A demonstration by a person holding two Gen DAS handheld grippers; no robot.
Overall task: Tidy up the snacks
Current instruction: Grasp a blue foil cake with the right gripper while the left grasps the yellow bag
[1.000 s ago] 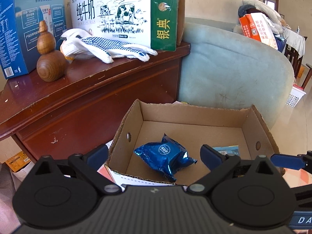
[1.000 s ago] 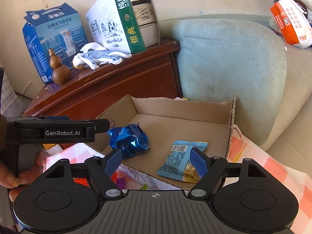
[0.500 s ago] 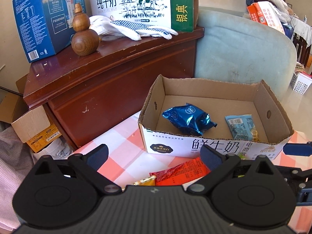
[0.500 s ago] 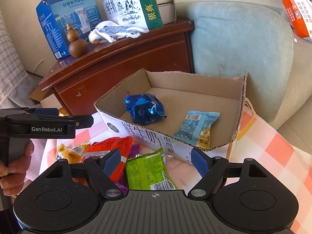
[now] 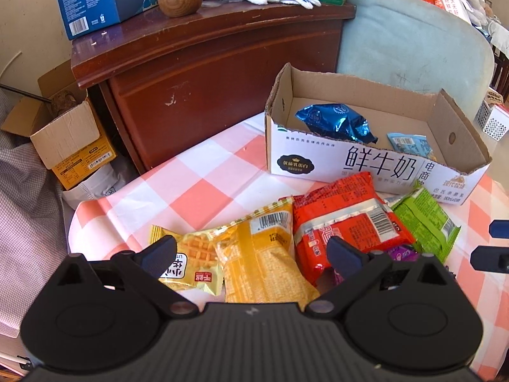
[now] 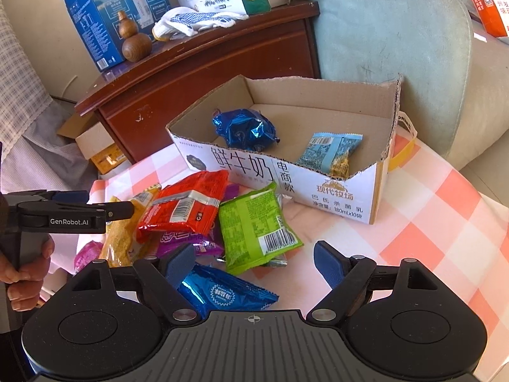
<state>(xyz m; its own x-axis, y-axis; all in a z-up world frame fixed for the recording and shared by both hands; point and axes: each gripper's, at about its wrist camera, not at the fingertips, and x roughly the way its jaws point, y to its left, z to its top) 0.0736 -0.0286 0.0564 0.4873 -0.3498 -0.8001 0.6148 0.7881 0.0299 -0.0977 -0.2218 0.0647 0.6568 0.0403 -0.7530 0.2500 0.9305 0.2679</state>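
Observation:
A cardboard box [image 5: 356, 164] [image 6: 321, 187] stands on the checked tablecloth and holds a blue foil snack [image 5: 334, 122] [image 6: 245, 129] and a light blue packet [image 5: 410, 145] [image 6: 331, 151]. In front of it lies a pile: a small yellow waffle packet [image 5: 194, 261], a larger yellow packet [image 5: 261, 251], a red packet [image 5: 343, 222] [image 6: 184, 203], a green packet [image 5: 426, 219] [image 6: 254, 226], a purple one [image 6: 187, 242] and a blue foil packet [image 6: 222, 293]. My left gripper [image 5: 251, 253] is open over the yellow packets. My right gripper [image 6: 254, 265] is open, its jaws still opening, above the green and blue packets, gripping nothing.
A dark wooden cabinet [image 5: 206, 63] behind the table carries cartons, a wooden gourd [image 6: 133, 39] and white gloves [image 6: 191, 20]. A pale green sofa [image 6: 394, 35] backs the box. An open cardboard carton [image 5: 70, 137] sits on the floor at the left. A hand [image 6: 25, 273] holds the left gripper's handle.
Both grippers pulled back from over the box and tilted down, so the snack pile in front of it came into view. The right jaws spread a little wider.

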